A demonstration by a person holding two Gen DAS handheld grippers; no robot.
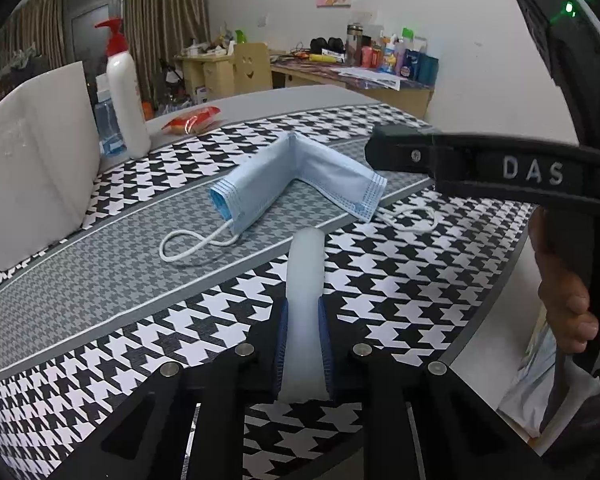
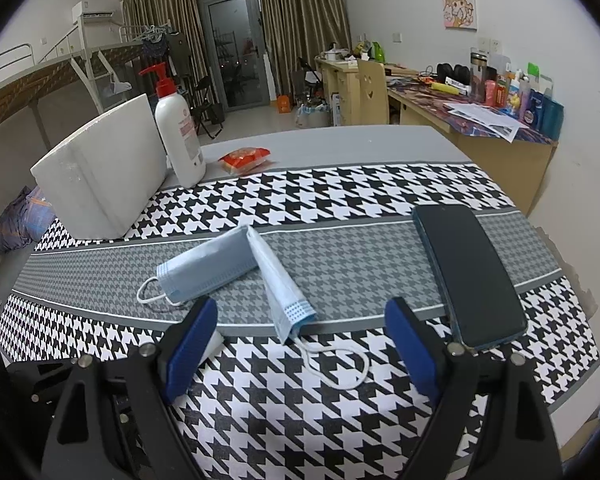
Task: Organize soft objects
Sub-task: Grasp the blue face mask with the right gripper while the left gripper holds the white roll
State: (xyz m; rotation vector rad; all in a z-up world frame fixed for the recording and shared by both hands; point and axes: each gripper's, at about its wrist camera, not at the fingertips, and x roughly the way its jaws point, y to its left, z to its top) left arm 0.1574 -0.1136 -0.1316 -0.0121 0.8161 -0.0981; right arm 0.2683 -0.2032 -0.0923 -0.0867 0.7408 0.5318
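Folded mask (image 1: pixel 296 178) on tablecloth (image 1: pixel 100 280); left claw (image 1: pixel 303 344) grasping white tube (image 1: pixel 305 280), right claw (image 2: pixel 300 348) released.

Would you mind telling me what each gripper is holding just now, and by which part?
The left gripper is shut on a white translucent soft tube, gripped at its near end. The right gripper is open, holding nothing.

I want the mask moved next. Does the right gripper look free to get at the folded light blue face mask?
Probably yes. The right gripper stands open and empty, and the folded light blue face mask lies just ahead on the houndstooth cloth with nothing between them.
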